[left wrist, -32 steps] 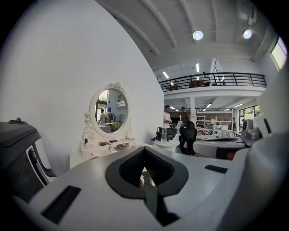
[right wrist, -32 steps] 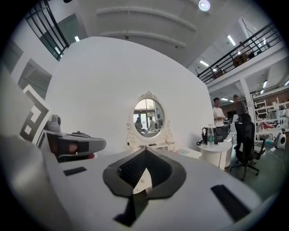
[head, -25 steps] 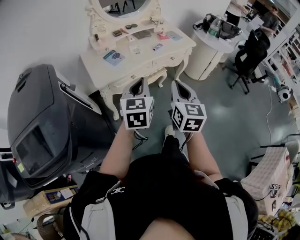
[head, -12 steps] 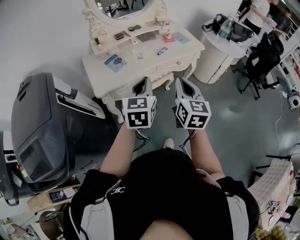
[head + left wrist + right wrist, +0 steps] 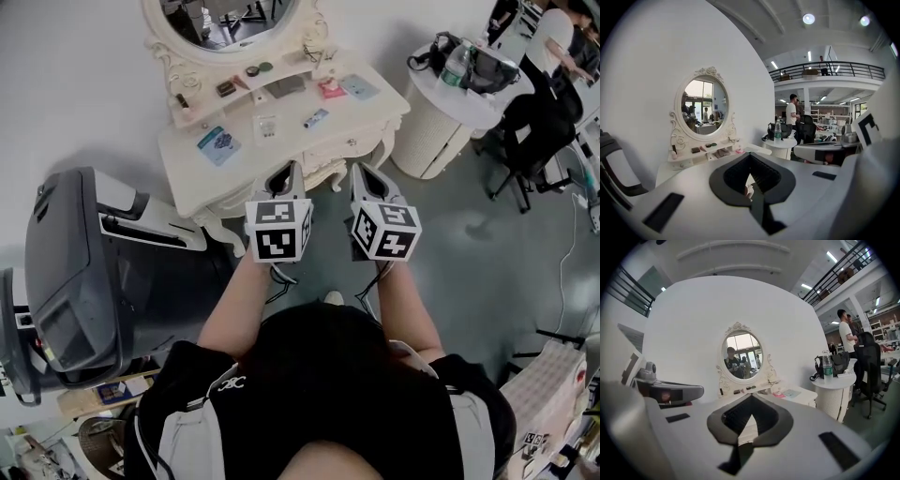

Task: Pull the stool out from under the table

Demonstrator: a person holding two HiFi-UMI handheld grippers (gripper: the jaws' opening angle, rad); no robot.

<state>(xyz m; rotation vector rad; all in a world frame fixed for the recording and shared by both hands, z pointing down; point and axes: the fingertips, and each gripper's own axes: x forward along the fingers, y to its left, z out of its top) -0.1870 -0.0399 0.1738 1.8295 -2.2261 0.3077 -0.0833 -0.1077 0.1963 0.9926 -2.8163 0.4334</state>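
Stage: pull not begun | left gripper: jaws together, empty | right gripper: jaws together, empty | both held in air before table | stool: not visible, probably hidden under table | left to do: reach, grip, pull out

No words or numbers can be read anywhere. The marker cube on the left gripper and the one on the right gripper bear only black-and-white square patterns. Behind the grippers, the small white emblem on the person's black shirt is illegible. So is the print on the blue card lying on the cream carved dressing surface ahead of the left gripper.
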